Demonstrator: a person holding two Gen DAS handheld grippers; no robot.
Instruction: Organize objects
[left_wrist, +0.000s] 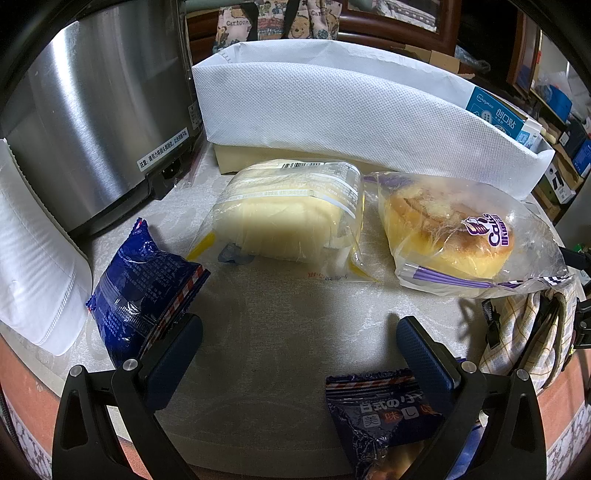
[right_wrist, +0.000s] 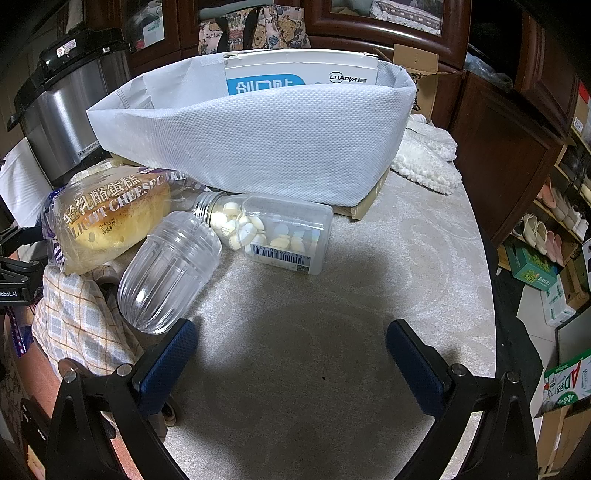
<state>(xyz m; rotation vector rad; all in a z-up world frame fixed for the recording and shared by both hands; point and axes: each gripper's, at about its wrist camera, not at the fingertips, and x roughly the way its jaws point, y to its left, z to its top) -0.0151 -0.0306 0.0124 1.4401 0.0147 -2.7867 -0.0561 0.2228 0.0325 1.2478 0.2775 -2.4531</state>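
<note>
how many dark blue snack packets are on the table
2: one dark blue foil snack packet standing at the table's left by the left gripper's finger, another dark blue snack packet lying at its right finger. More may be hidden.

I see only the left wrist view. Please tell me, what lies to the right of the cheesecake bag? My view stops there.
Observer: In the right wrist view, a clear ribbed jar lies on its side beside the cheesecake bag. It looks empty.
Operator: Is there anything behind that jar?
Observer: Yes, a clear bottle of white pieces lies on its side, in front of the white fabric bin.
Operator: And is the right gripper holding something?
Observer: No. The right gripper has its jaws open over bare tablecloth, with nothing between them.
</note>
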